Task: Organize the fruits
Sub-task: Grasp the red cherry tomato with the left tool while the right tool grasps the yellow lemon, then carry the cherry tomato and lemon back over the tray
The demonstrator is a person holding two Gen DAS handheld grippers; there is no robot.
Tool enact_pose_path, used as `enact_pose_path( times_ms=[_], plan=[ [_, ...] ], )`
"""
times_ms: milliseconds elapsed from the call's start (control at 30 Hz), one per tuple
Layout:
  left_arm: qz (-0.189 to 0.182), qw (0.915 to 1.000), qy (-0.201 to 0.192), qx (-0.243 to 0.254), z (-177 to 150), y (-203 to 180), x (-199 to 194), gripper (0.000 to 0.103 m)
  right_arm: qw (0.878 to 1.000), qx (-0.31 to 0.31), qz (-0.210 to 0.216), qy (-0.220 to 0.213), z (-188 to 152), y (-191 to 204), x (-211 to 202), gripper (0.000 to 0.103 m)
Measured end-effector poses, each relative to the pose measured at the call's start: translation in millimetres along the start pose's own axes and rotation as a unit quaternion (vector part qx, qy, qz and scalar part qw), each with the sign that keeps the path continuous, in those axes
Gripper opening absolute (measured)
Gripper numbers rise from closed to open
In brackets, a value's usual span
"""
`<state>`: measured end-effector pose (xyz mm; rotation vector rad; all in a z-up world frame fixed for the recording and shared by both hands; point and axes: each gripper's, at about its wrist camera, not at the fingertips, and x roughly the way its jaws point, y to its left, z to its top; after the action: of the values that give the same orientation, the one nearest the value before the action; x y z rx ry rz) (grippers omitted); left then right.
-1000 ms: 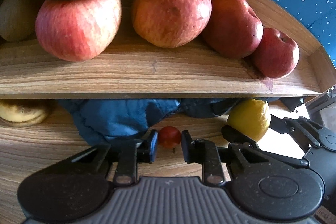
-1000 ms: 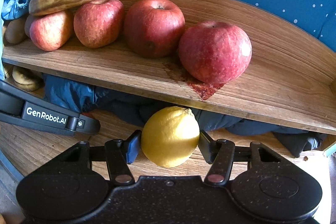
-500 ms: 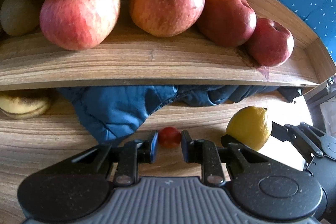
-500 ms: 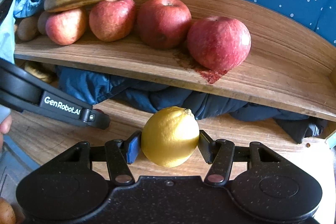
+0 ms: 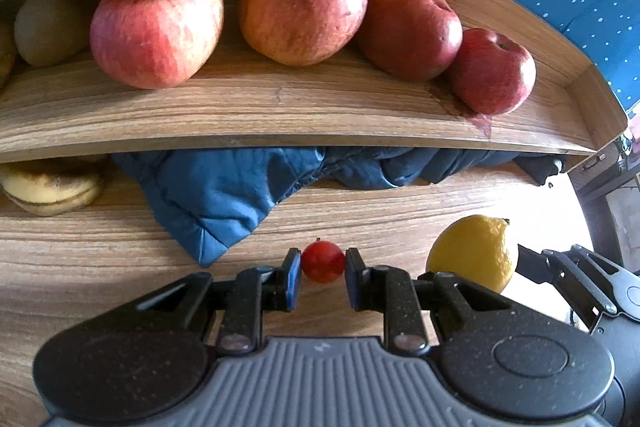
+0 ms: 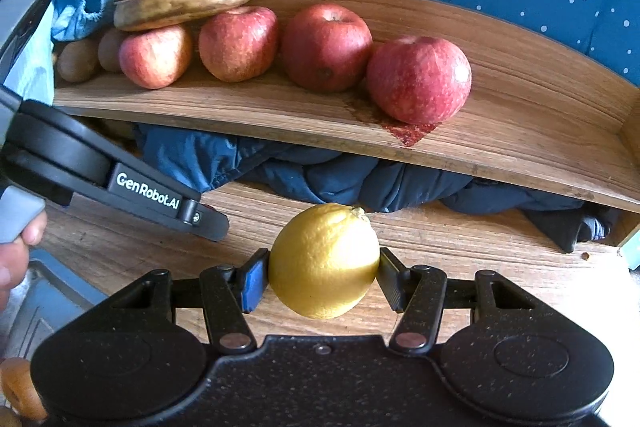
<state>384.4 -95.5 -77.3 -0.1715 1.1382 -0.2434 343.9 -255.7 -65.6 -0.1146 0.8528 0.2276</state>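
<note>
My left gripper is shut on a small red cherry tomato, held above the wooden table. My right gripper is shut on a yellow lemon, which also shows at the right of the left wrist view as the lemon. Ahead stands a wooden shelf with several red apples in a row. Bananas lie on the leftmost apples, with kiwis at the far left.
A blue padded cloth is bundled under the shelf. Another banana lies under the shelf at the left. The right end of the shelf past the last apple is bare wood. A person's fingers hold the left gripper's handle.
Both grippers have drawn back from the shelf and risen a little, each still holding its fruit. The shelf and apples look smaller and farther than before.
</note>
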Motion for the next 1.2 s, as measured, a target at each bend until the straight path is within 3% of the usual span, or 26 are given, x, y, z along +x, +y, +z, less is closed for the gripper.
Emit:
enact_pose_path(
  times_ms=[533,1200],
  plan=[
    [0.003,1.0,-0.007,0.003,-27,-11,-27,0.025,1.0,-0.001,0.01,-0.012,-20,3,-40,0.059],
    [-0.002,0.9998,0.018,0.012,-71,-29,-41,0.025,0.999,0.001,0.029,0.02,-65,13,-67,0.059]
  ],
)
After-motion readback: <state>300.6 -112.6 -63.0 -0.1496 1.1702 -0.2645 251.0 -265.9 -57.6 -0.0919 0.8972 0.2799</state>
